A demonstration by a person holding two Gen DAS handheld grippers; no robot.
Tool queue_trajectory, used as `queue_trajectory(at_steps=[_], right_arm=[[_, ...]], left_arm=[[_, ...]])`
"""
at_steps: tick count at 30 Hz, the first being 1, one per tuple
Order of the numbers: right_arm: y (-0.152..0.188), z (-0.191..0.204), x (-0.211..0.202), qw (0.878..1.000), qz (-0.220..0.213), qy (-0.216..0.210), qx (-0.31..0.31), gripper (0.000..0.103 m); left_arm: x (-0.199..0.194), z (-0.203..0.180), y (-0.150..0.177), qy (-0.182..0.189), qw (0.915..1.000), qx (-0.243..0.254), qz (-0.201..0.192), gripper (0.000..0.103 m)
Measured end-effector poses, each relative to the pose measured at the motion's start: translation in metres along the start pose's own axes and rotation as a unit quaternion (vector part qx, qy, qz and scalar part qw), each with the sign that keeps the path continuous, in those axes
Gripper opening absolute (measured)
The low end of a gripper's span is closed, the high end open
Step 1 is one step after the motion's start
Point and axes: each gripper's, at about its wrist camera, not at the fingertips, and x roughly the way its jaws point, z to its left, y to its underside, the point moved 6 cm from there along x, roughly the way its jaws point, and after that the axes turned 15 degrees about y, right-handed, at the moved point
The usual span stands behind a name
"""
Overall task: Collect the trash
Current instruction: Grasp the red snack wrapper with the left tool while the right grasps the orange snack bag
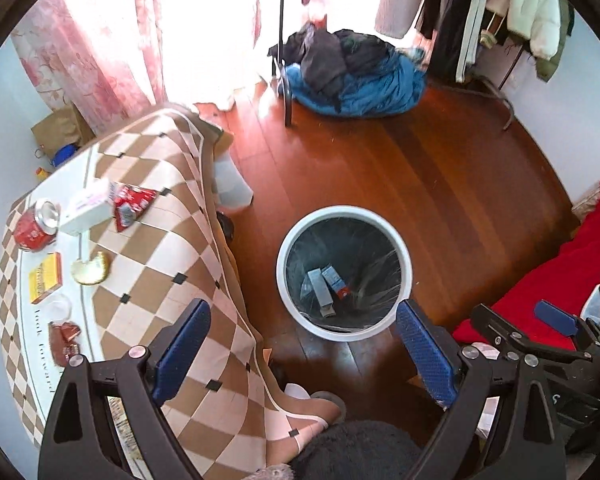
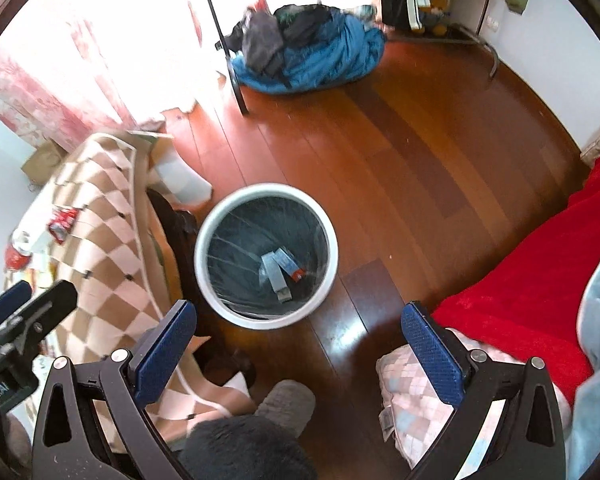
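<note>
Below, white-rimmed trash bin [image 1: 344, 273] with clear liner, two small cartons [image 1: 327, 286] inside, both hand-held grippers released, empty.

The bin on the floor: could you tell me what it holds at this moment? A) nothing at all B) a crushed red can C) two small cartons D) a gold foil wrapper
C: two small cartons lie at the bottom of the lined bin, while the red can and the gold foil are on the table; the left gripper and right gripper are both open and empty.
</note>
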Motion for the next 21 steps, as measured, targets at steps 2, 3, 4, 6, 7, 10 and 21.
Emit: queue_trajectory(at_steps=[2, 3, 4, 6, 7, 10, 21], right_arm=[[-0.001, 0.002, -0.025, 1.000, -0.015, -0.013, 0.007, 0.103], [-0.001, 0.004, -0.035, 1.000, -0.021, -0.017, 0.010, 0.103], [0.000, 0.006, -0.043, 0.999, -0.026, -0.022, 0.013, 0.103], [0.001, 0.013, -0.066, 0.998, -0.037, -0.042, 0.015, 0.103], [0.004, 0.020, -0.079, 0.998, -0.042, -0.053, 0.013, 0.103], [0.016, 0.044, -0.102, 0.996, -0.049, -0.076, -0.003, 0.103], [0.133, 0.227, -0.077, 0.981, 0.041, -0.127, -0.141, 0.103]], left_arm=[[-0.019, 0.000, 0.002, 0.004, 0.9999, -0.004, -0.013, 0.095], [-0.027, 0.002, 0.002, 0.003, 0.9998, -0.007, -0.018, 0.095], [-0.036, 0.004, 0.002, 0.001, 0.9997, -0.009, -0.024, 0.095], [-0.060, 0.012, 0.004, -0.013, 0.9991, -0.013, -0.038, 0.095], [-0.070, 0.017, 0.006, -0.022, 0.9987, -0.016, -0.044, 0.095], [-0.101, 0.041, 0.017, -0.035, 0.9970, -0.024, -0.065, 0.095], [-0.131, 0.242, 0.162, -0.163, 0.9702, -0.178, -0.016, 0.095]])
